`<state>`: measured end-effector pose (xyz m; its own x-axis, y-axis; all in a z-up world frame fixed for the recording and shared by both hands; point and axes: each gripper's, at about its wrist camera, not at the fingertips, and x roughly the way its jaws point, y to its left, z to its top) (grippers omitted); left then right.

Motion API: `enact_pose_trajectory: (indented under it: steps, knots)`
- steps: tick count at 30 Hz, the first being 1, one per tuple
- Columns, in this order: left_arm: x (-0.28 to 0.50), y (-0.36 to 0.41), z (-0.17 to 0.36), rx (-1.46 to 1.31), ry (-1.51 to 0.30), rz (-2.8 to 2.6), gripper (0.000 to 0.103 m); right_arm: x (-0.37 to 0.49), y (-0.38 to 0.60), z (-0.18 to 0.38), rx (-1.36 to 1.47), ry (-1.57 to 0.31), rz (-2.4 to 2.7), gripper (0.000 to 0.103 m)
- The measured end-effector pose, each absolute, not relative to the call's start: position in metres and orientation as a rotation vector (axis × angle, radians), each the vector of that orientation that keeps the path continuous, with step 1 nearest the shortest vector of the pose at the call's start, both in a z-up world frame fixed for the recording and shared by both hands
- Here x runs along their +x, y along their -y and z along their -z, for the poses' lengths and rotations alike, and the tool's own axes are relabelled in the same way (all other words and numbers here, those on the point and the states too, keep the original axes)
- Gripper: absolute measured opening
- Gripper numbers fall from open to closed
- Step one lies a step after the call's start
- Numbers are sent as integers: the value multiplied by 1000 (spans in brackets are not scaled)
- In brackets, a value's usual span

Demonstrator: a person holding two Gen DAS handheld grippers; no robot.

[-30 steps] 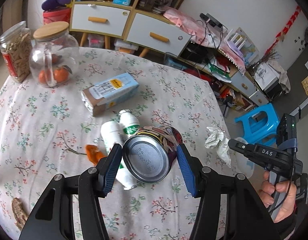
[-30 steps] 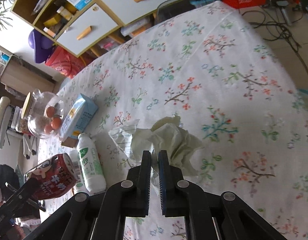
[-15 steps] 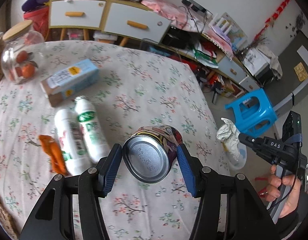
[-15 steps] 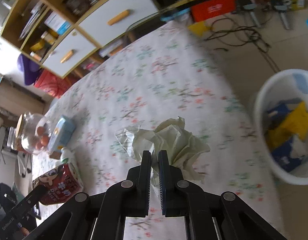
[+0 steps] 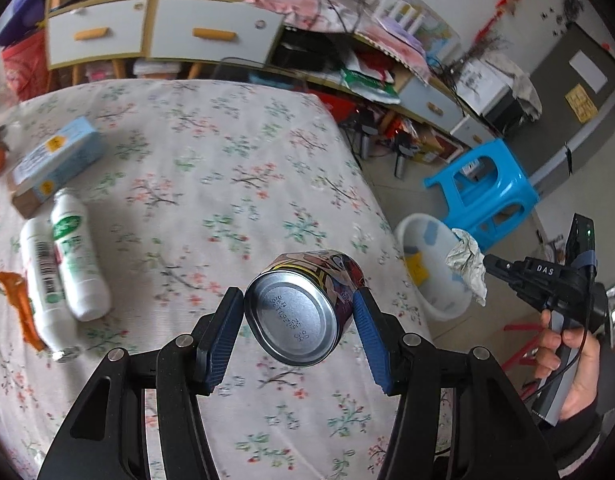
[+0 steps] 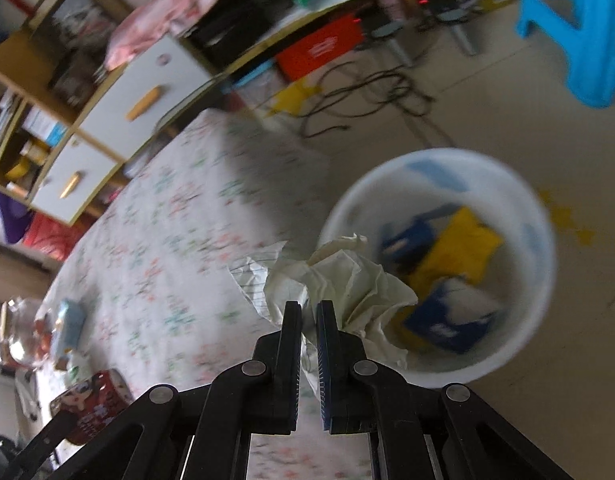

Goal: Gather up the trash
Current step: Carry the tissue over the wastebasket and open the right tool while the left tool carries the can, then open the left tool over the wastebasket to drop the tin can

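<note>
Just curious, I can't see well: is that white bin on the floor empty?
No, the white bin already holds yellow and blue wrappers.

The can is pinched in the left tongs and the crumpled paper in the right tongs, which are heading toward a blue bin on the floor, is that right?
Nearly. The bin is white, not blue; the right wrist view shows it, and the blue thing nearby is a stool. The rest holds: the left tongs pinch the can, and the right tongs hold the crumpled paper near the bin.

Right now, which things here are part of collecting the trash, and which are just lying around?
Job: can in left gripper; crumpled paper in right gripper; white bin; two white bottles; carton.
Lying about: blue stool; cabinet.
</note>
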<state>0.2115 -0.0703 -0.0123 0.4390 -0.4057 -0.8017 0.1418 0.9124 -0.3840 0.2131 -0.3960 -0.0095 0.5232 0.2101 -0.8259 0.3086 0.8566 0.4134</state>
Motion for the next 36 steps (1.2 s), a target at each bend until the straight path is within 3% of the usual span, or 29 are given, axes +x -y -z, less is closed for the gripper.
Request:
enact_pose_trajectory:
  steps: [5, 7, 8, 9, 23, 36]
  knots:
    - [219, 97, 17, -273, -1072, 382, 59, 204, 428, 14, 585, -1027, 122, 11]
    - [222, 109, 18, -272, -1074, 396, 59, 202, 437, 18, 603, -1044, 126, 22]
    - [224, 118, 19, -268, -1076, 407, 59, 199, 442, 20, 621, -1049, 128, 38]
    - [225, 125, 20, -263, -1078, 415, 59, 196, 447, 21, 632, -1051, 134, 43]
    - [245, 221, 29, -188, -1087, 500, 59, 159, 485, 24, 519, -1075, 235, 43]
    - [259, 263, 29, -138, -1041, 557, 60, 150, 501, 23, 546, -1063, 262, 46]
